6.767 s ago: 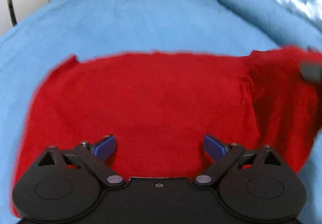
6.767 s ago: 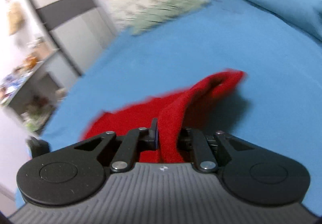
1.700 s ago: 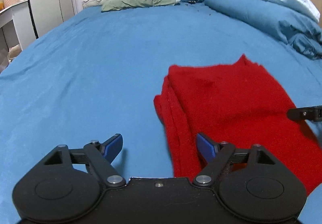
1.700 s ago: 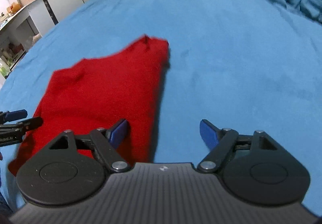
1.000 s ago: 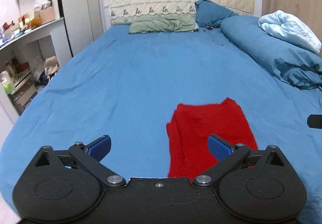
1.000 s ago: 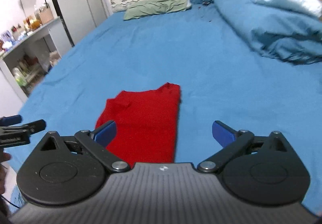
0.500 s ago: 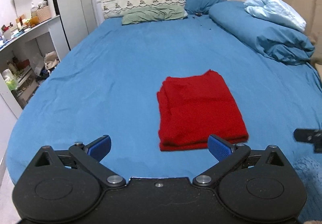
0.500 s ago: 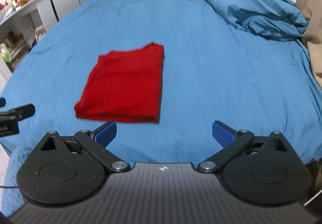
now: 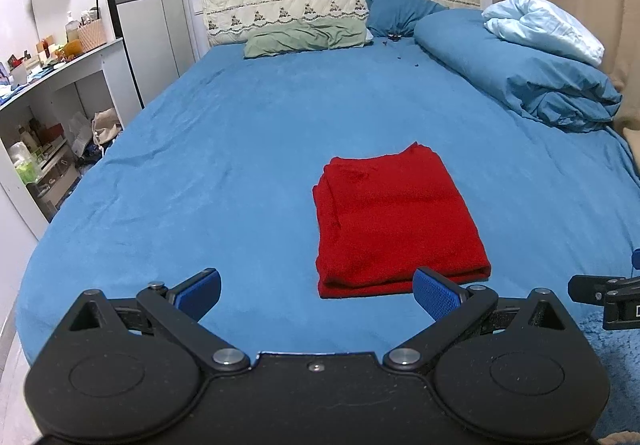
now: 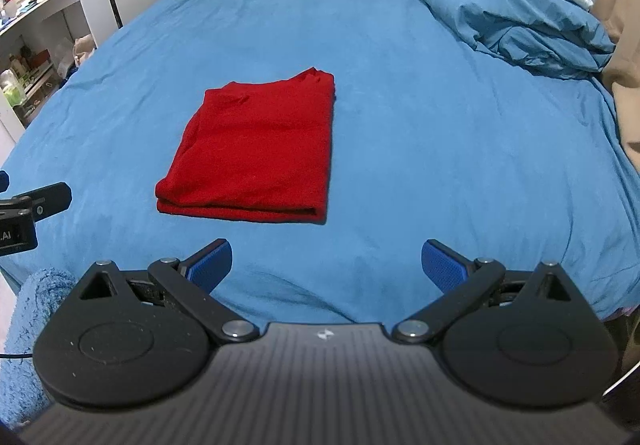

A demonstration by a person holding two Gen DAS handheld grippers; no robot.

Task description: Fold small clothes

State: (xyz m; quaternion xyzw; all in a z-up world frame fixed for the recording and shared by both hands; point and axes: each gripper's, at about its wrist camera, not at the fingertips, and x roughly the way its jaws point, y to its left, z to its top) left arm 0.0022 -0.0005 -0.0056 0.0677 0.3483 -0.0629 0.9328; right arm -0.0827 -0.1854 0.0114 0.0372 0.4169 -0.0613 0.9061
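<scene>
A red garment lies folded in a neat rectangle on the blue bed sheet; it also shows in the right wrist view. My left gripper is open and empty, held back over the bed's near edge, short of the garment. My right gripper is open and empty, also back from the garment, near the bed's front edge. Each gripper shows at the edge of the other's view.
A rolled blue duvet with a pale blue blanket lies along the bed's right side. Pillows and a headboard stand at the far end. Shelves with clutter stand to the left. A fluffy blue rug lies below the bed's edge.
Both grippers let go of the garment and pulled back from it toward the foot of the bed. The garment now lies folded and further away in both views.
</scene>
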